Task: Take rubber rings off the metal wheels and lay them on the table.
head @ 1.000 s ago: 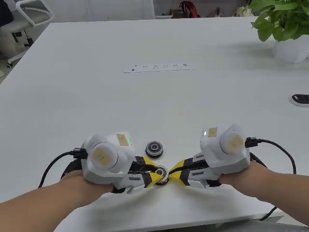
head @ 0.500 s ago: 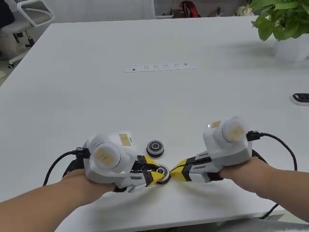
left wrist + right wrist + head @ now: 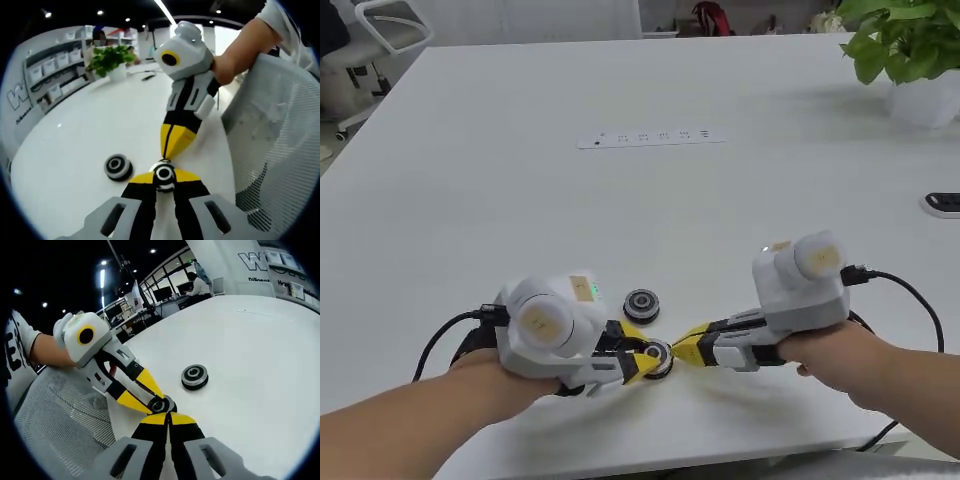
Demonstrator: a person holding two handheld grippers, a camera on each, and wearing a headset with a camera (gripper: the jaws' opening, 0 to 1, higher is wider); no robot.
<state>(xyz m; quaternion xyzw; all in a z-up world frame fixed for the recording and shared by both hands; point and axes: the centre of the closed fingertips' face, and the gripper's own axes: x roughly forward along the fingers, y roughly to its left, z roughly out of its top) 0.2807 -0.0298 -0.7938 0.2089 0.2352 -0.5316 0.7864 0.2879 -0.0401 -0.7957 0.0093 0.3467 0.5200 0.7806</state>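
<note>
The table [image 3: 500, 200] is smooth and white with a soft shine, the loose wheel [image 3: 641, 305] is shiny metal with a dull black ring [image 3: 195, 385], maybe rubber, and the left gripper [image 3: 642, 362] and right gripper [image 3: 682, 350] look like smooth plastic.

Near the front edge of the table [image 3: 520, 180], one metal wheel [image 3: 654, 358] sits between the left gripper [image 3: 642, 362] and the right gripper [image 3: 678, 350]. The second wheel [image 3: 641, 304] lies just behind it, and the power strip [image 3: 651, 138] well behind.

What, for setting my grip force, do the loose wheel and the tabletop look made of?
The loose wheel: dark, matte outer band, likely rubber, around a shiny, silvery hub, likely metal. The tabletop: smooth white surface with a soft sheen, perhaps laminate; the look leaves it open.
</note>
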